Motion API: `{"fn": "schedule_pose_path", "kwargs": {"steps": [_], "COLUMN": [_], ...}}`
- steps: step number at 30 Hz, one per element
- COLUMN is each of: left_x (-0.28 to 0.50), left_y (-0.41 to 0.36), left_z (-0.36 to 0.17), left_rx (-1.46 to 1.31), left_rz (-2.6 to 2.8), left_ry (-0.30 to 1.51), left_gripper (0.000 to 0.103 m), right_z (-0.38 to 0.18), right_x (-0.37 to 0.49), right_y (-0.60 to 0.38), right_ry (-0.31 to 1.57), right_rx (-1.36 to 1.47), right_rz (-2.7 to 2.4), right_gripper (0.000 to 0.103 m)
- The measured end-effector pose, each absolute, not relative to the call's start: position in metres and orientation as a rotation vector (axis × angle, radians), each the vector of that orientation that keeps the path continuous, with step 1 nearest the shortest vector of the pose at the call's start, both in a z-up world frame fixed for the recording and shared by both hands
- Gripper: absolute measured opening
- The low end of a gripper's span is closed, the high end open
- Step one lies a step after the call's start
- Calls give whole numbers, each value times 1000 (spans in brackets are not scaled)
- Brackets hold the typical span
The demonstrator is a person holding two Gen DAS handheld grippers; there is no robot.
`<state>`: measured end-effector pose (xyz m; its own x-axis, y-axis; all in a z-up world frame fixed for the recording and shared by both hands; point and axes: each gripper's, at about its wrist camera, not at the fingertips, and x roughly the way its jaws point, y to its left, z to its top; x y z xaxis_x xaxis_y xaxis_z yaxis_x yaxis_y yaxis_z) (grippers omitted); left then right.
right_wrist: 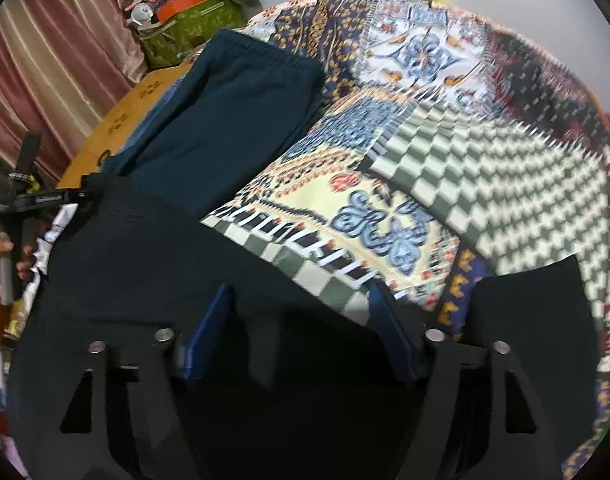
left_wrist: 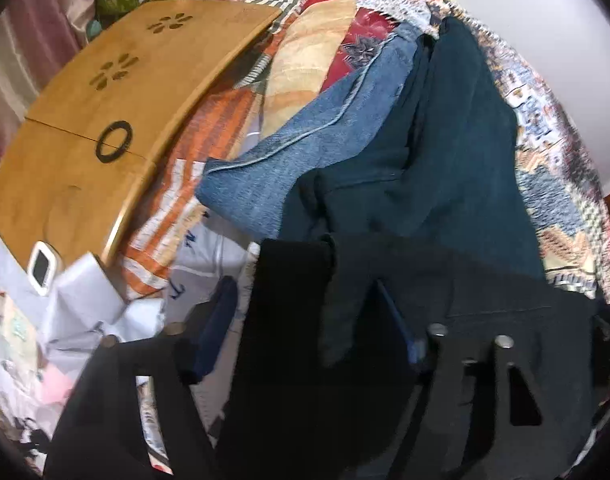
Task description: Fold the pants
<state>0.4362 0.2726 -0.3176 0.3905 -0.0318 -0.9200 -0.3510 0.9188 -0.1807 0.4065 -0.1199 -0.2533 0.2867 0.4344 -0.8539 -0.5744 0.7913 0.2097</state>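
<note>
Black pants (left_wrist: 485, 280) hang in front of my left gripper (left_wrist: 305, 320); its blue pads (left_wrist: 219, 320) stand wide apart with a fold of the black cloth draped between them. In the right wrist view the black pants (right_wrist: 153, 248) spread across the lower frame, over the patterned bedspread (right_wrist: 485, 168). My right gripper (right_wrist: 301, 332) is open, blue fingers (right_wrist: 203, 340) apart, with the cloth's edge between them. The left gripper (right_wrist: 45, 200) shows at far left, holding the pants' corner. Teal pants (left_wrist: 465, 140) (right_wrist: 225, 120) and blue jeans (left_wrist: 305, 144) lie behind.
A wooden lap table (left_wrist: 85, 120) sits left on the bed, with a small white device (left_wrist: 43, 268) at its edge. White papers and bags (left_wrist: 105, 312) lie below it. Pink curtains (right_wrist: 45, 60) and a green box (right_wrist: 185, 28) stand behind. A white wall (left_wrist: 525, 8) is at the back.
</note>
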Motion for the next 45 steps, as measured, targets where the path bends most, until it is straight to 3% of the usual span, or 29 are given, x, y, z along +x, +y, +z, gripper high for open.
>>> {"fn": "schedule_pose_path", "kwargs": {"steps": [2,4,6,8,9,12,19,26,45], "left_x": [435,433,429,425,424,420,416,402,243], "left_y": [267,262,257,253,252,255,256,254,229], "left_z": [-315,-311,-304,-298,-294,-282,-229,-180,-156], "left_rx": [-378,-347,-314,-275,-266,-257,-231,-221,-152], "left_rz": [183,195,214,234,234,237,244,217,212], "left_ry": [1154,1154,1143,1133,1125,1107,1002,908,854], "left_gripper": [41,34,27,11,9,8,1,1,1], "right_z": [-253,-253,-254,-254,-254,-249,-204,-163,-156], "right_x": [401,397,392,385,381,377,379,362,215], "right_y": [-119,-119,-119,-115,-113,-105,-107,-116,-142], "right_ry": [1080,1084,1095,1084,1071,1027,867,779,787], "right_rx": [-153,-138,-122,-123,-128,-179,-215,-205,-182], "right_rz": [701,724,746,749,746,710,640,615,710], "right_gripper": [58,47,28,17,11,6,5,5,5]}}
